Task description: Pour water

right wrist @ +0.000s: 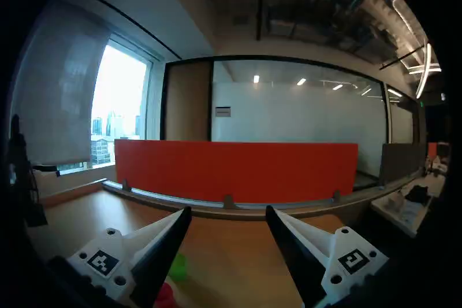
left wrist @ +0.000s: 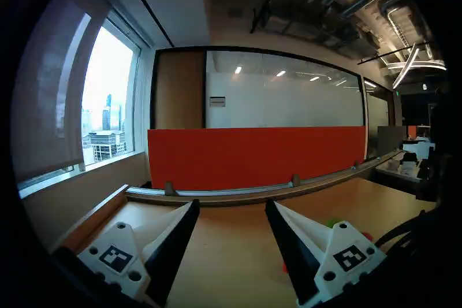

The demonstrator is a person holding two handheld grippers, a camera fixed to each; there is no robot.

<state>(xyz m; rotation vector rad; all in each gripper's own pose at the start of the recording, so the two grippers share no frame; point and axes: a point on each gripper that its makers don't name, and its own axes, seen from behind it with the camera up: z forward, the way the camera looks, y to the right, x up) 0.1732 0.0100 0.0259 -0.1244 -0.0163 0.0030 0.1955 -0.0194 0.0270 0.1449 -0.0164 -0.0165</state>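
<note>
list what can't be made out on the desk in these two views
Left gripper view: green sliver and red speck, mostly hidden behind the left gripper.
Right gripper view: green object blurred, red object cut by the bottom edge, both partly behind the right gripper.
What they are: cannot tell.

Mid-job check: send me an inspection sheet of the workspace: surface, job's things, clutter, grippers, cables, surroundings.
Surface: light wooden desk top, bare wood between the fingers.
Job's things: small green object and red object low by the right gripper's fingers, partly hidden; cannot tell what they are.
Clutter: mixed items on the neighbouring desk, too small to identify.
Grippers: left gripper open, holding nothing; right gripper open, holding nothing.
Cables: black cables at the right edge of the left gripper view.
Surroundings: orange divider panel, window, frosted glass wall.
</note>
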